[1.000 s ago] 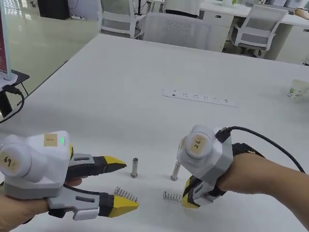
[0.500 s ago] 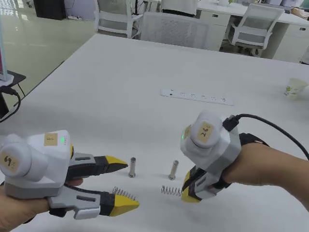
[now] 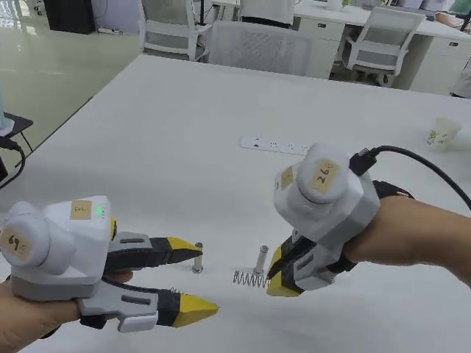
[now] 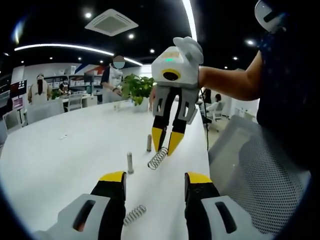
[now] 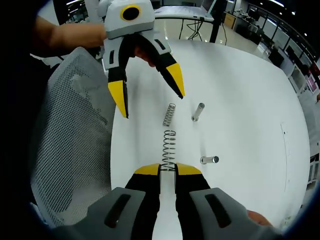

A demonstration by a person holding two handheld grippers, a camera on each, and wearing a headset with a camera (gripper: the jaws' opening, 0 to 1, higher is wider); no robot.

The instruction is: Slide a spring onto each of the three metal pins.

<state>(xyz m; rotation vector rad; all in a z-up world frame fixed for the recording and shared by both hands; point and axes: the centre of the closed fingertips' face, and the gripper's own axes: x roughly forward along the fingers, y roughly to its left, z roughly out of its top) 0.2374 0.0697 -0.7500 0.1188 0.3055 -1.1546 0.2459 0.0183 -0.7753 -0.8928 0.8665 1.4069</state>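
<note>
Two short metal pins stand upright on the white table, one (image 3: 197, 259) by the left gripper's upper jaw, one (image 3: 260, 259) just behind the right gripper. My right gripper (image 3: 282, 279) is shut on the end of a spring (image 3: 249, 279), which sticks out to the left, low over the table in front of the second pin. In the right gripper view that spring (image 5: 169, 146) runs straight out from the gripper (image 5: 168, 170). My left gripper (image 3: 197, 278) is open, with a second spring (image 3: 176, 293) lying on the table between its jaws (image 4: 135, 214).
A white power strip (image 3: 283, 145) lies mid-table. A paper cup (image 3: 440, 132) stands at the far right. Office chairs (image 3: 257, 44) line the far table edge. A black cable (image 3: 419, 165) trails from the right gripper.
My right gripper has carried its spring a little left and up, closer to the front of the right pin. The left gripper has barely moved; the head camera has shifted.
</note>
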